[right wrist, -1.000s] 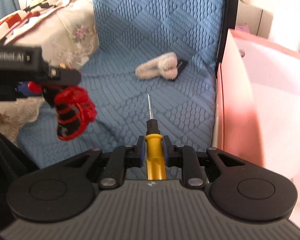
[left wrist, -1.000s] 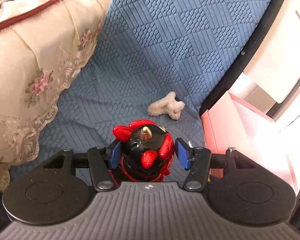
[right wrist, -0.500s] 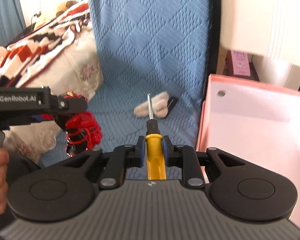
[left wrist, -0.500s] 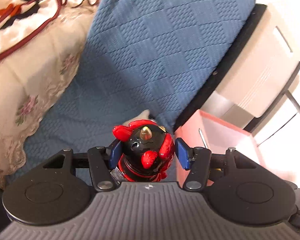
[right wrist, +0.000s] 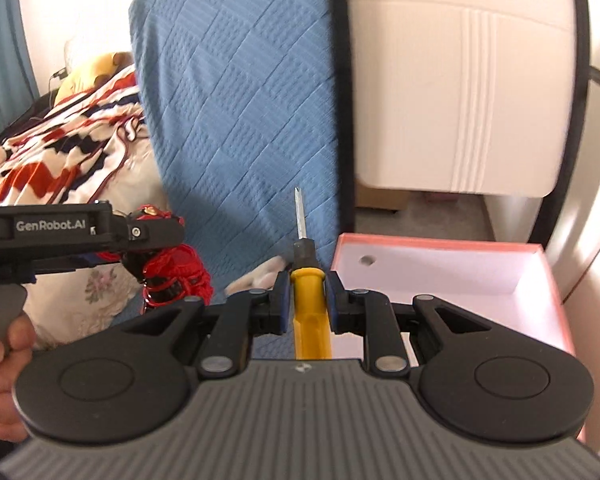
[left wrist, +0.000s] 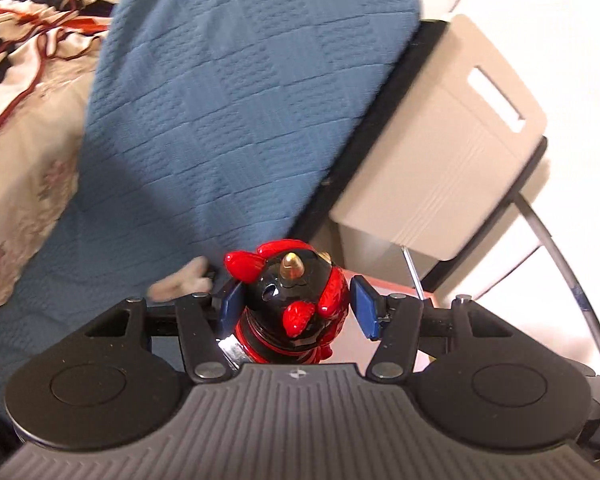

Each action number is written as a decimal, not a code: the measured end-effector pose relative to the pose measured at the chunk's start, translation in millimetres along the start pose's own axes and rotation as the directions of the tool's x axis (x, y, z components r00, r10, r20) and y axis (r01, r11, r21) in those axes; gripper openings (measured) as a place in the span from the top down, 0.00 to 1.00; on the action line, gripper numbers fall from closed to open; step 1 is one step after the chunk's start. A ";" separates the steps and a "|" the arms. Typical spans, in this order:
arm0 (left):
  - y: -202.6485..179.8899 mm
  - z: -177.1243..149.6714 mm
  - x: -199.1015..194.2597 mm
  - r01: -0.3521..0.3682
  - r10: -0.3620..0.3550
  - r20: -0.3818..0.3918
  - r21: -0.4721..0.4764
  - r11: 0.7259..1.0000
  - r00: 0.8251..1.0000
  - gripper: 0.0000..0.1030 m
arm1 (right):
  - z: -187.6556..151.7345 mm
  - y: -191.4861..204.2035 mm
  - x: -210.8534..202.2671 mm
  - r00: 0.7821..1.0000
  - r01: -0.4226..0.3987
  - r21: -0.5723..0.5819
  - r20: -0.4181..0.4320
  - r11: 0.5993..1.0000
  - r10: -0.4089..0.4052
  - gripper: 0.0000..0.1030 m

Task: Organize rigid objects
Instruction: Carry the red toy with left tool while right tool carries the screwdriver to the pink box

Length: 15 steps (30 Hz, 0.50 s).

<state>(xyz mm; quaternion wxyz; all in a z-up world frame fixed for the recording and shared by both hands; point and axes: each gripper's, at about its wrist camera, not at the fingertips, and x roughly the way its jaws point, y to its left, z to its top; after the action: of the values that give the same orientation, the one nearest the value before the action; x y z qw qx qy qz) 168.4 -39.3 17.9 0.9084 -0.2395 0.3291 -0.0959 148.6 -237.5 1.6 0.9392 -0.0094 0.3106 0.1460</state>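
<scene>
Your left claw loosely holds the toy; right claw pinches the screwdriver. Toy may slip before the box.

- The figurine in your left gripper looks like glossy hard plastic, red and black, with a shiny brass-coloured horn.
- Your gripper bodies read as matt black plastic with ribbed grey tops; the pads are blue and smooth.
- The screwdriver in your right gripper has a smooth yellow plastic handle and a bare metal shaft.
- The blue cover is quilted cloth, rough-textured.
- The pink box looks like matt card.
- The white cabinet looks like smooth plastic with fine ribs.
</scene>
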 end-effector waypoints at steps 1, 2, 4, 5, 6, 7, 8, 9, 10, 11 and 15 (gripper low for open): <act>-10.4 1.8 3.3 0.003 -0.003 -0.006 0.012 1.000 1.000 0.40 | 3.5 -5.1 -2.4 1.000 0.006 0.002 0.007 1.000 -0.006 0.79; -18.4 3.1 6.1 0.006 -0.006 -0.008 0.024 1.000 1.000 0.40 | 6.3 -10.6 -5.0 1.000 0.012 0.006 0.012 1.000 -0.012 0.79; -34.7 3.1 13.9 0.011 -0.011 -0.003 0.042 0.999 1.000 0.40 | 8.7 -21.8 -10.1 1.000 0.022 0.009 0.021 1.000 -0.022 0.79; -41.1 0.8 18.2 0.012 -0.012 -0.002 0.044 0.999 1.000 0.40 | 8.1 -28.1 -12.2 0.999 0.031 0.012 0.019 0.999 -0.031 0.79; -46.3 -2.0 22.2 0.017 -0.016 -0.004 0.044 0.999 1.000 0.40 | 6.7 -36.2 -13.5 0.999 0.039 0.016 0.013 0.999 -0.040 0.79; -53.2 -5.8 29.7 0.024 -0.023 -0.016 0.043 0.999 1.000 0.40 | 4.5 -44.7 -14.7 0.999 0.048 0.017 0.006 0.999 -0.048 0.79; -57.5 -10.3 35.2 0.030 -0.029 -0.028 0.045 0.999 0.999 0.40 | 1.8 -52.0 -14.5 0.998 0.059 0.018 -0.001 0.998 -0.059 0.79; -63.2 -15.5 43.5 0.036 -0.034 -0.043 0.048 0.998 0.998 0.40 | -1.9 -61.3 -15.1 0.997 0.071 0.021 -0.009 0.997 -0.071 0.79; -67.4 -20.5 50.3 0.039 -0.036 -0.054 0.050 0.998 0.998 0.40 | -10.7 -80.4 -11.9 0.995 0.093 0.039 -0.031 0.995 -0.092 0.79; -69.6 -26.9 58.6 0.037 -0.033 -0.065 0.048 0.998 0.997 0.40 | -10.7 -80.4 -11.9 0.995 0.093 0.039 -0.031 0.995 -0.092 0.79; -82.9 -49.1 93.9 0.016 -0.005 -0.117 0.085 0.996 0.993 0.40 | -34.6 -108.4 2.3 0.987 0.144 0.053 -0.084 0.988 -0.139 0.79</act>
<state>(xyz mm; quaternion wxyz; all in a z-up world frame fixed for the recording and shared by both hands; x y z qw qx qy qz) 207.3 -160.6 -25.5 0.8966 -0.1959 0.3758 -0.1286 160.6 -344.4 -35.5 0.9339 -0.0099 0.3505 0.0692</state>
